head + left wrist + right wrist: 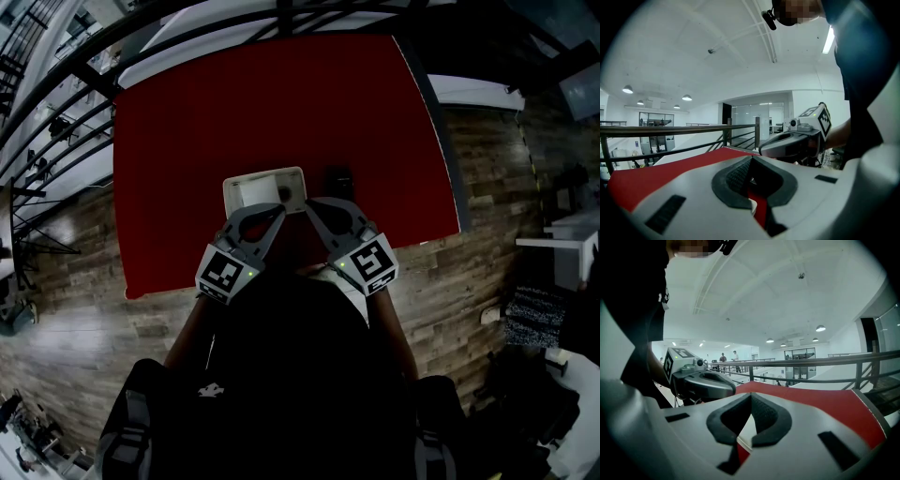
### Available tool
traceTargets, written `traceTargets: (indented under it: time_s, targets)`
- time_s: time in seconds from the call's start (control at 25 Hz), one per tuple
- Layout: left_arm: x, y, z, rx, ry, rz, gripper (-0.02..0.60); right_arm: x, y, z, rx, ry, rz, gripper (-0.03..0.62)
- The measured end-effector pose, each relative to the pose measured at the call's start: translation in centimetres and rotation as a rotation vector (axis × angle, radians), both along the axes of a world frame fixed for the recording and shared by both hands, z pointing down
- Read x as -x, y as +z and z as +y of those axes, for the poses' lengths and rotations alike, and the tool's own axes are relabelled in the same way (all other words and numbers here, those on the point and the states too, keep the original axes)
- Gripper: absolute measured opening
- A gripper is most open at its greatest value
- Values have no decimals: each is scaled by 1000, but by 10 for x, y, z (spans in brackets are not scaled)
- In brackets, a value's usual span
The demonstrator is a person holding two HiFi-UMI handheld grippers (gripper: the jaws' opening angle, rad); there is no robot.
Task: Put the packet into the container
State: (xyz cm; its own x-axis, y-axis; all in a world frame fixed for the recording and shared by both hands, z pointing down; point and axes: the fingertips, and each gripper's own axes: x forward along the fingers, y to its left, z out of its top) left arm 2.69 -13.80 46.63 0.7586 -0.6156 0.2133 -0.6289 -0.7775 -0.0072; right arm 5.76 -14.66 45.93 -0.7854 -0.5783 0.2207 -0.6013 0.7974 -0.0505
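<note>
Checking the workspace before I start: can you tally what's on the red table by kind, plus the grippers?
White container: 1
Small dark item, likely the packet: 1
Grippers: 2, left gripper and right gripper, both shut
Total: 4

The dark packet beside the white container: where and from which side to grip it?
Probably its near edge, right gripper coming from the person's side: the packet lies flat on the red table, apart from the container, just beyond that gripper.
</note>
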Motion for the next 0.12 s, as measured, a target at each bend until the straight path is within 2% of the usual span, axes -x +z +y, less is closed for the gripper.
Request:
traceTargets:
  time_s: [0.12]
  targets:
    - [2,1,1,2,2,-2,10,3,1,0,-10,0,0,20]
